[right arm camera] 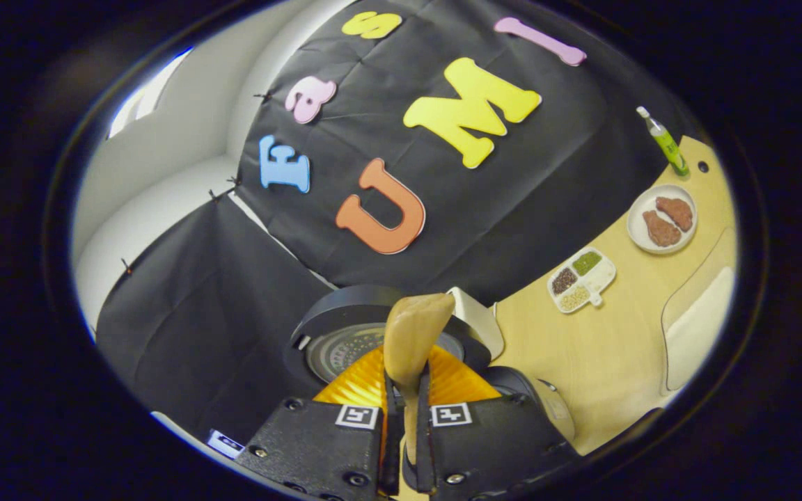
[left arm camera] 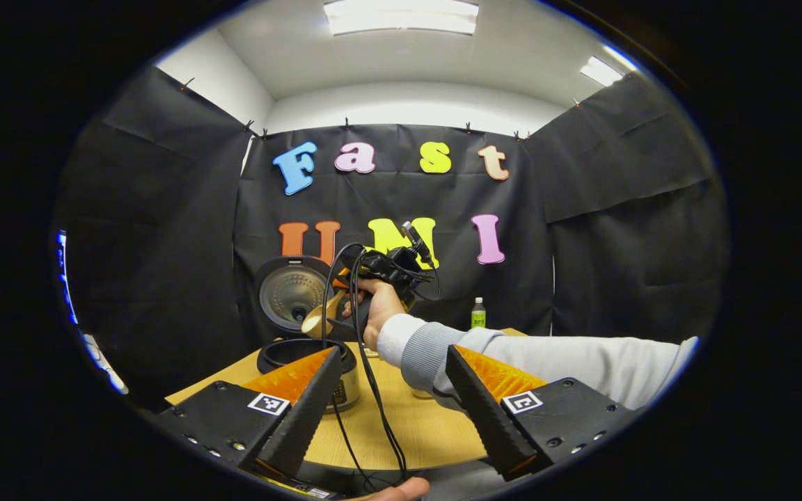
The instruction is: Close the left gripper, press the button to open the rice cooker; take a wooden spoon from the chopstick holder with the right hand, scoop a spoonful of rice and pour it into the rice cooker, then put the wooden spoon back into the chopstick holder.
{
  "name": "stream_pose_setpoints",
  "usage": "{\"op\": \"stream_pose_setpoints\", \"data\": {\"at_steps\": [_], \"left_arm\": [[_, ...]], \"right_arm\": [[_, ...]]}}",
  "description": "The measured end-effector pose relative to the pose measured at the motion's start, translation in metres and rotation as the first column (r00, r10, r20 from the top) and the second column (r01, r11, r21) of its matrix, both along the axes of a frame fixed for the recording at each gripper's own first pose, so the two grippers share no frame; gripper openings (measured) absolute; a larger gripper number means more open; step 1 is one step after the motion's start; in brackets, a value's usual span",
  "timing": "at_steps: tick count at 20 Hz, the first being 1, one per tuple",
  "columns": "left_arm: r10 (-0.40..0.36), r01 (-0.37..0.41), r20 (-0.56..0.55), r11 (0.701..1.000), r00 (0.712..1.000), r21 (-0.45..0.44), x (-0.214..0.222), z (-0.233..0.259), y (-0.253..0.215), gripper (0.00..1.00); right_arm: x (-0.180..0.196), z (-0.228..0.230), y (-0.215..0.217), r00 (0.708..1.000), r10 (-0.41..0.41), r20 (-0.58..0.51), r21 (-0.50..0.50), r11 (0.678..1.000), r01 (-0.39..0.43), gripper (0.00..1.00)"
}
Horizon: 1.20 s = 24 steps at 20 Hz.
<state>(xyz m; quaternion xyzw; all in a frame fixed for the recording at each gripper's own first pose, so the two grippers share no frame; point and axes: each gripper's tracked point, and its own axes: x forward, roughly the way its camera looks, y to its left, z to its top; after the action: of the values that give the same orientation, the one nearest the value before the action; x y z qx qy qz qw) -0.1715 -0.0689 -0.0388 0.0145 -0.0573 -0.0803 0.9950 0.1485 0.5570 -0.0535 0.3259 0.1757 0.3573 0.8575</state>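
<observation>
The left hand-held gripper [left arm camera: 387, 390] hangs over the near edge of the pale wooden tabletop [left arm camera: 429, 424] with its two fingers spread wide apart and nothing between them. Beyond it, near the tabletop's far left corner, stands the round black-and-silver rice cooker [left arm camera: 303, 348] with its lid raised upright, the ribbed metal inner face turned toward the camera. A hand in a light grey sleeve [left arm camera: 376, 309] holds the right hand-held gripper [left arm camera: 345, 306] above the cooker's open pot, black cables trailing down from it. That gripper's fingers are clamped on the handle of the light wooden spoon [right arm camera: 411, 341], whose bowl sits over the cooker. In the right gripper view, a white divided tray of grains [right arm camera: 580, 278], a white plate with two brown pieces [right arm camera: 662, 218] and a small green bottle [right arm camera: 665, 142] lie along the tabletop's far edge.
</observation>
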Motion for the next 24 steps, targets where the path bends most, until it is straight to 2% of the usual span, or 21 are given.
{"op": "stream_pose_setpoints", "data": {"at_steps": [3,4,5,7,11,13,18,24], "left_arm": [[0.031,-0.031,-0.024,0.999,0.999,0.010,0.004,-0.006,0.006,0.96],[0.054,-0.054,-0.027,0.998,0.998,0.012,0.005,-0.006,0.014,0.96],[0.074,-0.074,-0.034,0.997,0.997,0.015,0.006,-0.008,0.016,0.96],[0.100,-0.099,-0.038,0.995,0.994,0.026,0.008,-0.009,0.017,0.96],[0.076,-0.075,-0.039,0.997,0.996,0.023,0.002,-0.005,0.013,0.96],[0.095,-0.094,-0.034,0.995,0.995,0.010,0.002,-0.001,0.015,0.96],[0.119,-0.119,-0.033,0.993,0.992,-0.003,0.004,0.003,0.016,0.96],[0.144,-0.146,-0.051,0.989,0.988,-0.037,0.009,0.000,0.030,0.96]], "right_arm": [[-0.006,-0.003,0.009,0.986,0.018,0.163,-0.164,0.986,0.009,0.14],[-0.006,-0.002,0.009,0.978,0.020,0.205,-0.204,0.979,0.023,0.12],[-0.008,-0.001,0.011,0.974,0.024,0.226,-0.221,0.975,0.027,0.14],[-0.012,-0.001,0.015,0.974,0.032,0.225,-0.228,0.973,0.021,0.14],[-0.010,-0.004,0.010,0.976,0.004,0.216,-0.220,0.975,0.044,0.14],[-0.008,-0.004,0.009,0.976,0.009,0.218,-0.228,0.973,0.042,0.14],[-0.014,0.004,0.008,0.942,0.046,0.333,-0.314,0.947,0.065,0.14],[-0.032,0.017,0.014,0.905,0.092,0.415,-0.352,0.934,0.066,0.14]]}}
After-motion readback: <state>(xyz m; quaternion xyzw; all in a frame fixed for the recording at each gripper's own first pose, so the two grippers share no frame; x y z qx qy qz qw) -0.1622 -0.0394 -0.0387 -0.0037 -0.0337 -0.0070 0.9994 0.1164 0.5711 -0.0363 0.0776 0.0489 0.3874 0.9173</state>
